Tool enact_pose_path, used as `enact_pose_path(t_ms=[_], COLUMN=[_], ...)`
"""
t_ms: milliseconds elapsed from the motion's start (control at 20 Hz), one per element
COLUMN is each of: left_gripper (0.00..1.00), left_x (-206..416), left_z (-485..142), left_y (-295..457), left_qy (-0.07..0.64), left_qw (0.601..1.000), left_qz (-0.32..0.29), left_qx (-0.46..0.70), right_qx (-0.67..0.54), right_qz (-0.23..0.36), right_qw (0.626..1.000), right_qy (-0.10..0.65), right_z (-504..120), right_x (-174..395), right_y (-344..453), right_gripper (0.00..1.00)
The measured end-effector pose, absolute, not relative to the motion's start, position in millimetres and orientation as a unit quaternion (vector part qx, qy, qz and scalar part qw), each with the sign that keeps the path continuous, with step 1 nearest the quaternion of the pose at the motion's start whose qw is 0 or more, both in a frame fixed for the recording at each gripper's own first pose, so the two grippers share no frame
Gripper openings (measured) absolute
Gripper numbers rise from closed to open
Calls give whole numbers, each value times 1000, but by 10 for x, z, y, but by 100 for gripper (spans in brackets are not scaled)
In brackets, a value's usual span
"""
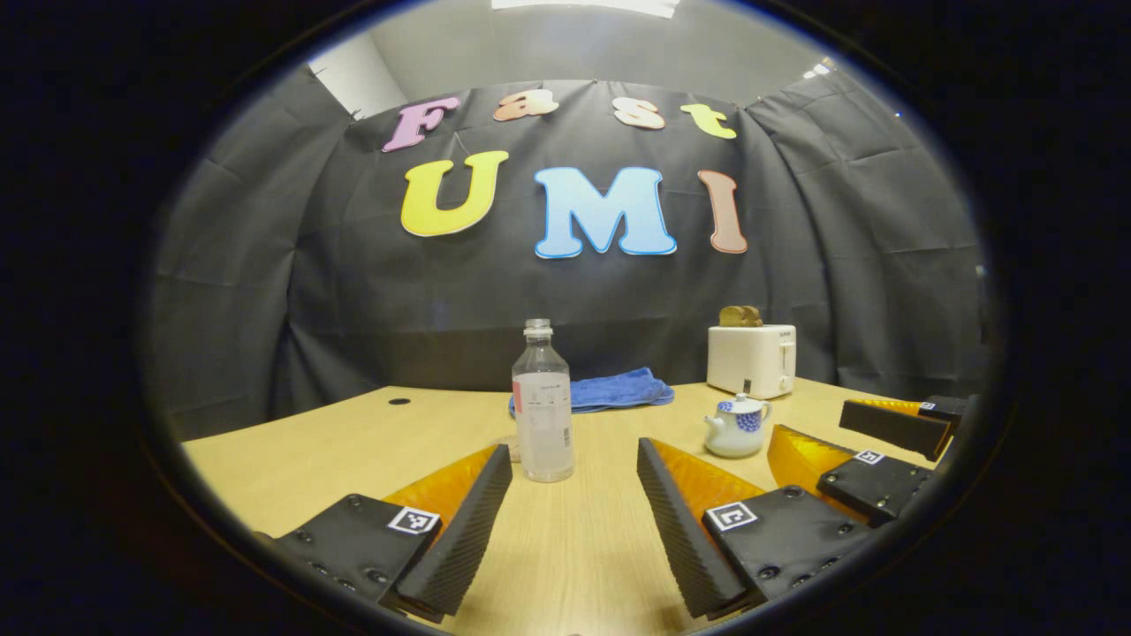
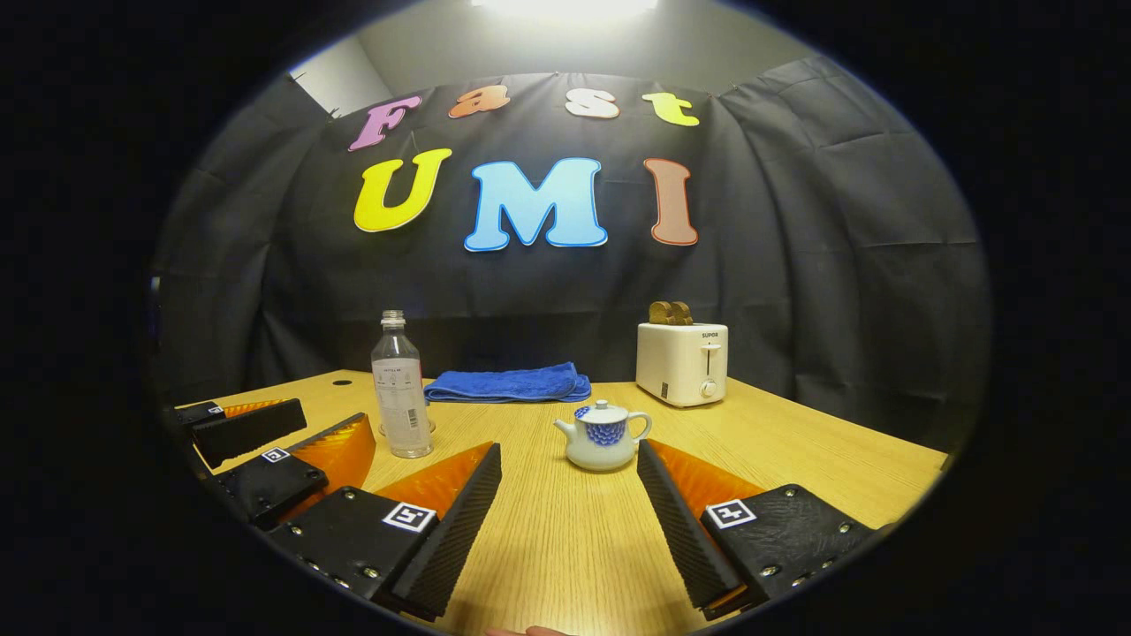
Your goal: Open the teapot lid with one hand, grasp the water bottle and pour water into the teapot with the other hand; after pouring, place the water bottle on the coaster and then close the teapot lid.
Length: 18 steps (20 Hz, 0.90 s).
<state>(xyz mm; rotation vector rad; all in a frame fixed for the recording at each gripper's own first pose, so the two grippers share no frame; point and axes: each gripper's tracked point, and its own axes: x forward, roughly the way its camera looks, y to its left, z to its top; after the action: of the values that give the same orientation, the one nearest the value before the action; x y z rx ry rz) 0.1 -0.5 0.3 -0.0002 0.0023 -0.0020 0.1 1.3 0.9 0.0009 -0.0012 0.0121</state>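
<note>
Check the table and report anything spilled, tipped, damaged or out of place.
Nothing stands out. The water bottle stands upright with no cap on, the teapot sits upright with its lid on, the blue towel lies folded, and the toaster holds bread. No spill shows on the table. Both grippers, left and right, are open and empty.

Left gripper (image 1: 574,459) hangs above the wooden table (image 1: 292,459), jaws spread, nothing between them. Uncapped water bottle (image 1: 542,406) stands upright ahead. Lidded teapot (image 1: 736,426) sits right, near the right gripper (image 1: 884,446).
</note>
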Motion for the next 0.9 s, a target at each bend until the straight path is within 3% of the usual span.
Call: enact_pose_path(t_ms=[450, 900], left_gripper=[99, 100], left_x=[47, 697], left_z=[-30, 508], left_y=[-6, 79], left_qy=[12, -17], left_qw=[1000, 1000], left_qz=[-7, -25], left_qx=[12, 4], right_qx=[34, 37], right_qz=[14, -8], right_qw=[999, 999], right_qy=[2, 26], right_z=[55, 197], right_x=[86, 1044], right_y=[-26, -367], right_gripper=[95, 95])
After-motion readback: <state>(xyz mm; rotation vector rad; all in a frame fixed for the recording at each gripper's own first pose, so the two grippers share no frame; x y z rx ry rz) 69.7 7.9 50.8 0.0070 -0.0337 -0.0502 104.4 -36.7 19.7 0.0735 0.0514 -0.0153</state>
